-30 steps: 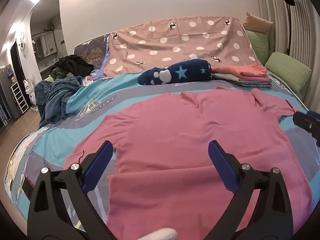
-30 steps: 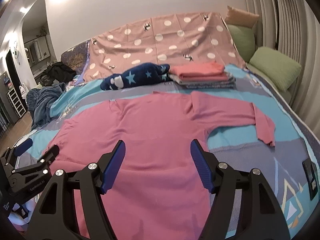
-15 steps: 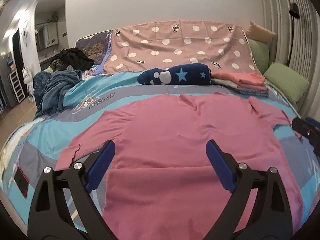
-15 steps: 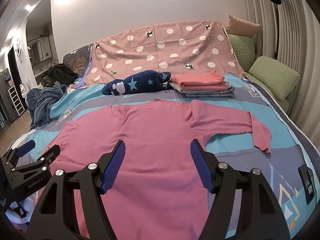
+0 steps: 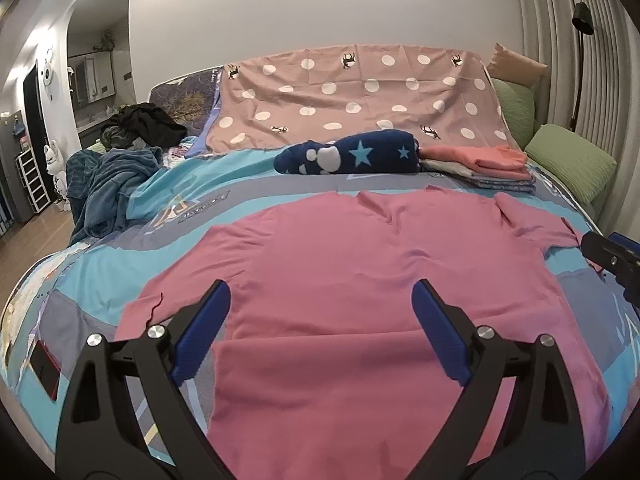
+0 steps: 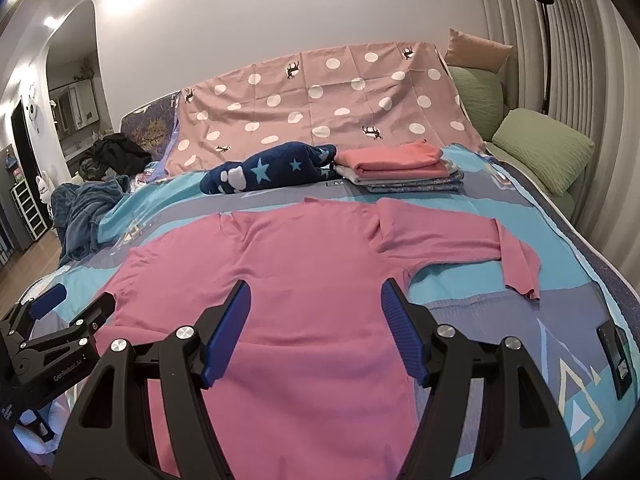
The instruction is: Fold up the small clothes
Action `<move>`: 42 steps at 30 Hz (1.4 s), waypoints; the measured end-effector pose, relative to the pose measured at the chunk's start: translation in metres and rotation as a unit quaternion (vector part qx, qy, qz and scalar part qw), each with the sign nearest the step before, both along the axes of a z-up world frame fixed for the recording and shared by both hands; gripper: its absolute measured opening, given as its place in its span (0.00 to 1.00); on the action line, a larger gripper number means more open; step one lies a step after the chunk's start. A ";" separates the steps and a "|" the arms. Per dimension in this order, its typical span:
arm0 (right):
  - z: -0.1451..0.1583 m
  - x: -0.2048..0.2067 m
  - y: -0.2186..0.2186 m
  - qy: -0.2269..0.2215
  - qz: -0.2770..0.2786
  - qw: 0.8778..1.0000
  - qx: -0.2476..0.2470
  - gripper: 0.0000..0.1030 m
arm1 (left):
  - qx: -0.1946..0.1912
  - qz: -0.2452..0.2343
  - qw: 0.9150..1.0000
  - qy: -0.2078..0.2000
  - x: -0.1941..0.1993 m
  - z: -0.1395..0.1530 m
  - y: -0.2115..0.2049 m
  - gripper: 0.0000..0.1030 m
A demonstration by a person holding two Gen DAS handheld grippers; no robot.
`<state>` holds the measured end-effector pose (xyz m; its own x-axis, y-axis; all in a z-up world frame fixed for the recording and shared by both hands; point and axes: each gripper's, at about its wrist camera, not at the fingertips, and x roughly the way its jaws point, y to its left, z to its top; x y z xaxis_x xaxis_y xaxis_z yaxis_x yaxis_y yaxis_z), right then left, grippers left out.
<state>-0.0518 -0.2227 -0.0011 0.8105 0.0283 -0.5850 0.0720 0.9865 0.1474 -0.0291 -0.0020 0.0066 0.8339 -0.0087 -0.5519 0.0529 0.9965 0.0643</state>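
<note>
"GenRobot.AI" on left hand-held gripper [image 6: 76, 304]

Both tools point forward and downward: the left tool [image 5: 321, 308] spread wide, the right tool [image 6: 316, 308] likewise apart, seemingly gripping nothing.

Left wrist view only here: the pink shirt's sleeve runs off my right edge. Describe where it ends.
Observer: The right-side sleeve lies straight out across the bedspread; its cuff bends back toward the near edge.
Operator: Report the right claw.
Observer: Open, nothing between its pads, hovering over the pink shirt, above its lower body.
Operator: Name anything lying near that cuff.
Observer: A dark flat device on the bedspread, nearer than the cuff and apart from the shirt.
</note>
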 end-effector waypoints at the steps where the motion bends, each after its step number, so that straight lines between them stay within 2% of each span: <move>1: -0.001 0.000 0.000 0.002 0.000 1.000 0.001 0.67 | 0.003 -0.003 1.000 0.001 0.000 -0.001 -0.001 0.91; 11: -0.005 -0.003 0.000 0.009 0.008 1.000 0.003 0.67 | -0.001 0.003 1.000 0.021 0.004 -0.006 0.001 0.91; 23: -0.013 0.001 0.003 0.028 0.020 0.999 0.007 0.67 | 0.000 0.007 1.000 0.024 0.003 -0.007 0.002 0.91; 42: -0.027 0.016 0.016 0.065 0.036 0.997 -0.008 0.68 | -0.013 0.025 0.998 0.050 0.016 -0.022 0.023 0.92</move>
